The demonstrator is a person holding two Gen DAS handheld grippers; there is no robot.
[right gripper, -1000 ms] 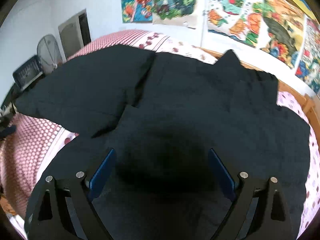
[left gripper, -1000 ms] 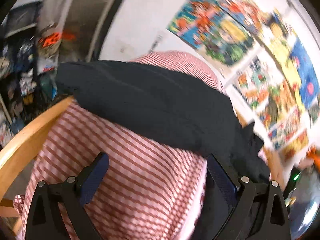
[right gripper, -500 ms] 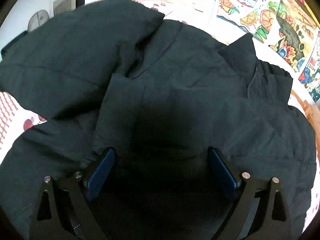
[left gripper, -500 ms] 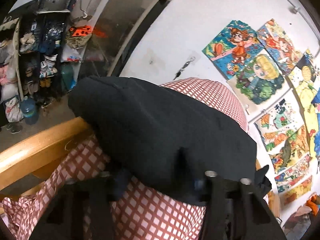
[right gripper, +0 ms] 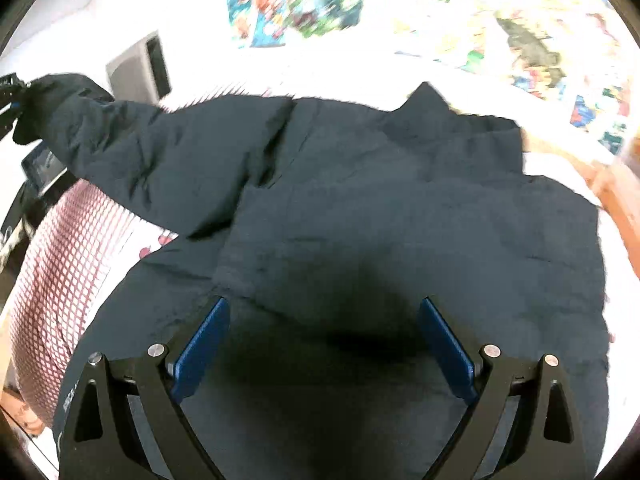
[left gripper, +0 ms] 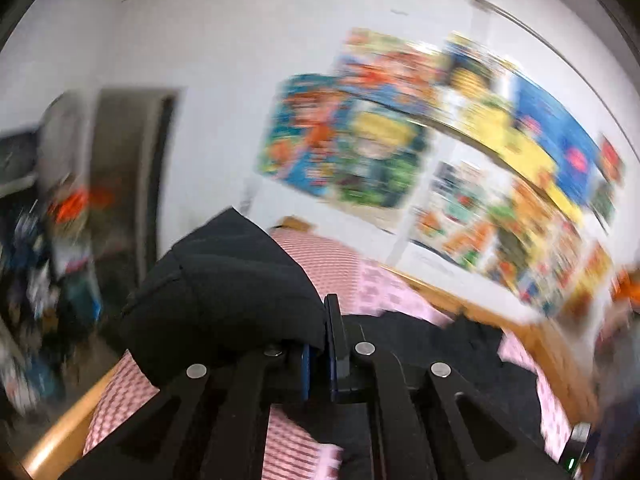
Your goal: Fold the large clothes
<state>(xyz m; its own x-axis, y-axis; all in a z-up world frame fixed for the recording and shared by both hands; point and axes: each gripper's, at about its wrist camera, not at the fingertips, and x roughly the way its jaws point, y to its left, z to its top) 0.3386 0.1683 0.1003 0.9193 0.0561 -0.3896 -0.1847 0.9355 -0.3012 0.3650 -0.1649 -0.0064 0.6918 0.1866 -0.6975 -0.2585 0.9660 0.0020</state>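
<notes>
A large black jacket [right gripper: 400, 216] lies spread on the bed. Its left sleeve [right gripper: 132, 148] is lifted up and out to the left. My left gripper [left gripper: 320, 344] is shut on the end of that sleeve [left gripper: 224, 292] and holds it raised above the bed; it shows at the far left of the right wrist view [right gripper: 12, 96]. My right gripper [right gripper: 324, 340] is open and empty, hovering just above the jacket's lower body, one finger [right gripper: 200, 344] near a hem fold.
The bed has a pink checked sheet [right gripper: 60, 248] and a wooden frame [left gripper: 64, 436]. Colourful posters [left gripper: 400, 152] cover the wall behind. A doorway [left gripper: 124, 184] and cluttered shelves [left gripper: 28, 260] stand at the left.
My left gripper closed on the sleeve end and lifted it. My right gripper rose back a little from the jacket and stays open.
</notes>
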